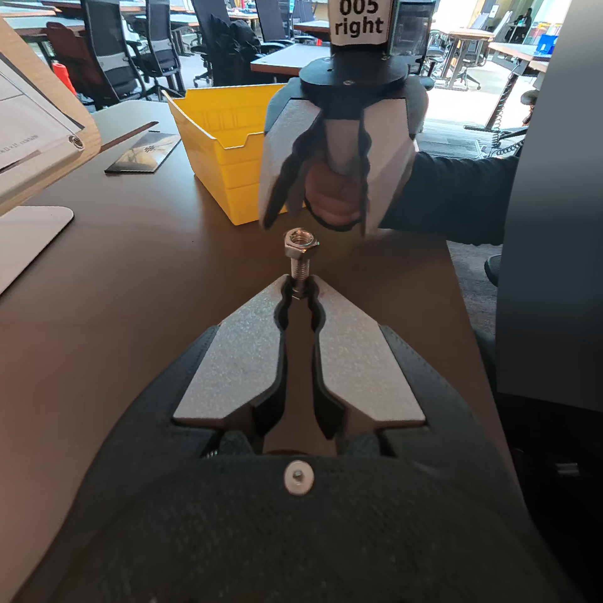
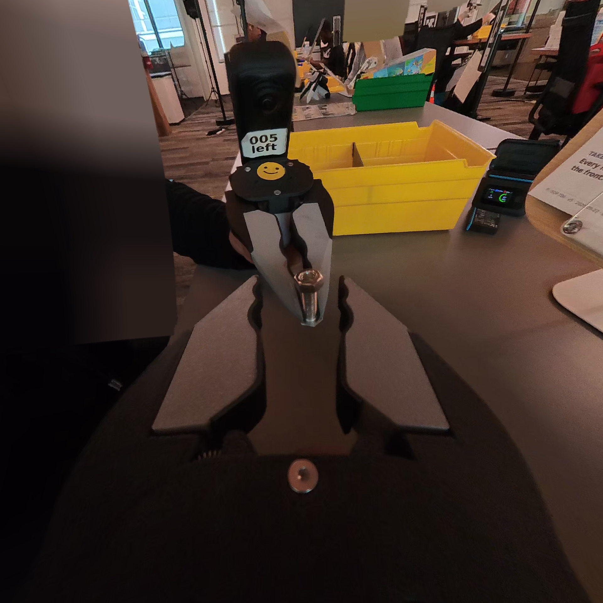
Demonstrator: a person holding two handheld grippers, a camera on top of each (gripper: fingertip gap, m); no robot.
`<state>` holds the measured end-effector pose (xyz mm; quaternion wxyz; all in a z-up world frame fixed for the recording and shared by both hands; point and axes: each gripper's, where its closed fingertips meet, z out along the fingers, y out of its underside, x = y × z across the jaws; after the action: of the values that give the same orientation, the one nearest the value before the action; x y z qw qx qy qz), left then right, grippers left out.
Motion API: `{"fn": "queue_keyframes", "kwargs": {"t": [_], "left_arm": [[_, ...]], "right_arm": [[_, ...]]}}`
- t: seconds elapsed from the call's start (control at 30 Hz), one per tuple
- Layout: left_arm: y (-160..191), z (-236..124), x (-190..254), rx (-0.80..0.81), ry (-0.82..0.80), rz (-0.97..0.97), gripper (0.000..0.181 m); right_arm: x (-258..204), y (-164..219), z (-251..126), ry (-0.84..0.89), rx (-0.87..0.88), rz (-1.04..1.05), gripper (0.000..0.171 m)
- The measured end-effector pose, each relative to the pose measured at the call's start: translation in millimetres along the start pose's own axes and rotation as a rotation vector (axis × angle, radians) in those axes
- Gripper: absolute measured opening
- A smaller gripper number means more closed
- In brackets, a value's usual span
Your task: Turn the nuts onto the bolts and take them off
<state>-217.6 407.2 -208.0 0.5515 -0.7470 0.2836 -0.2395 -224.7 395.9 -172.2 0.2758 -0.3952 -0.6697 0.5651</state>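
My left gripper (image 1: 300, 287) is shut on a steel bolt (image 1: 299, 270), gripping it near the head. A hex nut (image 1: 301, 243) sits on the bolt's far end. My right gripper (image 1: 316, 228) hangs just beyond the nut, open and empty, a hand around its grip. In the right wrist view my right gripper (image 2: 300, 282) is open, with the nut (image 2: 308, 280) between its tips but not touched. The left gripper (image 2: 310, 318) holds the bolt (image 2: 308, 305) upright above the brown table (image 2: 456, 310).
A yellow bin (image 2: 391, 195) with a divider stands behind on the table; it also shows in the left wrist view (image 1: 222, 156). A small black device with a screen (image 2: 502, 195), a wooden sign stand (image 1: 39, 137), a white base plate (image 1: 29, 231) and a booklet (image 1: 143, 156) lie around. The table edge (image 1: 470, 310) runs at the right. My left and right fingertips are right by each other.
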Motion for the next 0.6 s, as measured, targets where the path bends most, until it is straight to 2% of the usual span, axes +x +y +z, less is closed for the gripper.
{"fn": "queue_keyframes", "kwargs": {"t": [0.13, 0.23, 0.33, 0.47, 0.6], "left_arm": [[0, 0, -1, 0.001, -0.006, 0.000, 0.008], [-1, -3, -8, 0.009, -0.034, -0.012, 0.007], [-2, -5, -9, 0.016, -0.032, -0.014, 0.007], [-2, 1, 0, 0.007, -0.011, 0.009, 0.008], [-1, 0, -4, 0.004, -0.026, 0.009, 0.008]], "right_arm": [[-7, 5, 10, -0.017, -0.042, -0.036, 0.046], [-4, 4, 4, 0.005, -0.031, -0.036, 0.046], [-1, -1, -6, 0.009, 0.007, -0.016, 0.035], [1, -2, 3, -0.004, -0.002, 0.008, 0.048], [-6, 5, 14, -0.006, -0.057, -0.051, 0.048]]}}
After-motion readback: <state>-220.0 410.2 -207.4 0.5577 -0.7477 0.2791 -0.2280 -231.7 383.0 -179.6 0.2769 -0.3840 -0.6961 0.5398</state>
